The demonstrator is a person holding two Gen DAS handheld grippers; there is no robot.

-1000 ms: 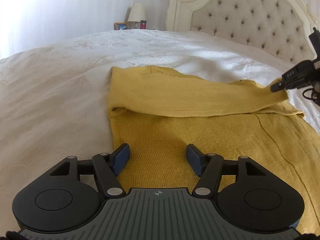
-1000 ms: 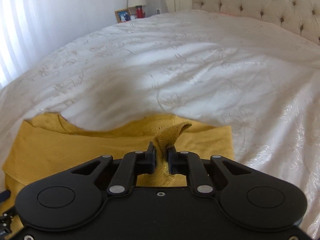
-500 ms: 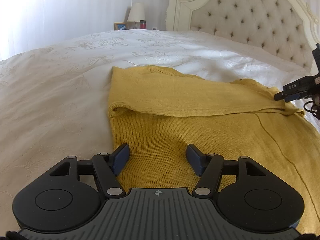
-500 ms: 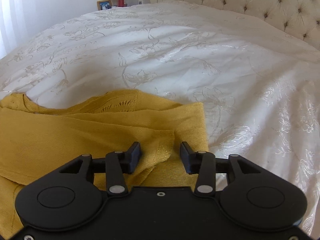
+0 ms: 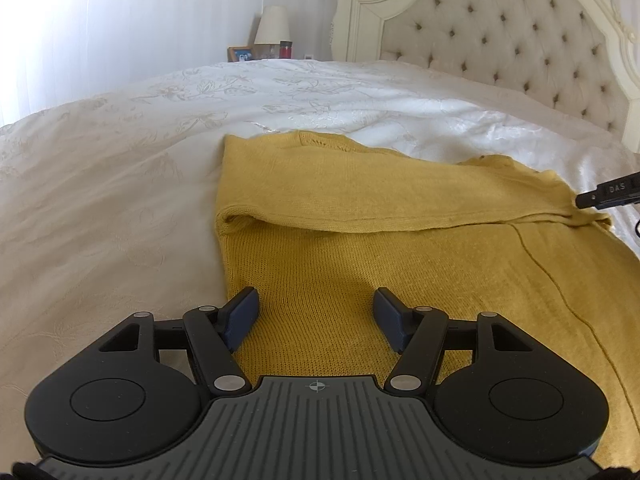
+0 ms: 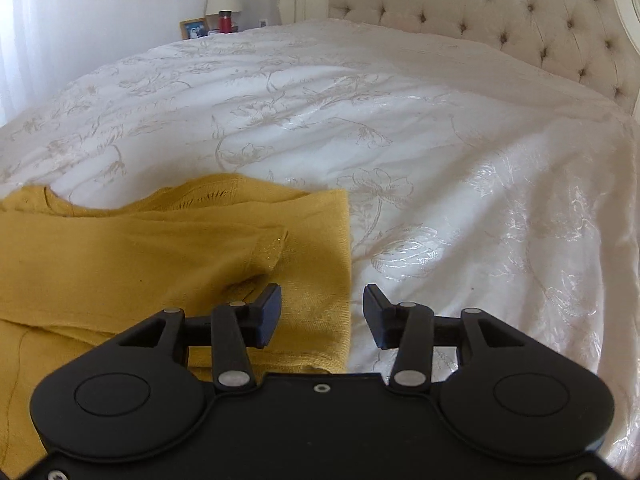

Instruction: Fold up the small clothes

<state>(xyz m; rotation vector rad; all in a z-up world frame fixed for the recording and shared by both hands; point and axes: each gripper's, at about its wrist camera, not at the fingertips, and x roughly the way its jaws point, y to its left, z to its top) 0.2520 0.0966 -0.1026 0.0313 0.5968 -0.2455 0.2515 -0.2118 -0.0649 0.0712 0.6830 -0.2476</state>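
Yellow knit sweater (image 5: 360, 240) flat on white bedspread (image 5: 100, 200), mid-frame, sleeve folded across its upper part. Left gripper (image 5: 316, 316) wide apart over the knit, gripping nothing. Right gripper (image 6: 322, 314) just opened, jaws wide, empty, over sweater's right edge. Tufted headboard (image 5: 500, 40) upper right.

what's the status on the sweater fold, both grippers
Left gripper open, low over yellow sweater. Right gripper open, jaws just opened, nothing pinched. Sleeve lies folded across the body on the bedspread. Nothing in the way.
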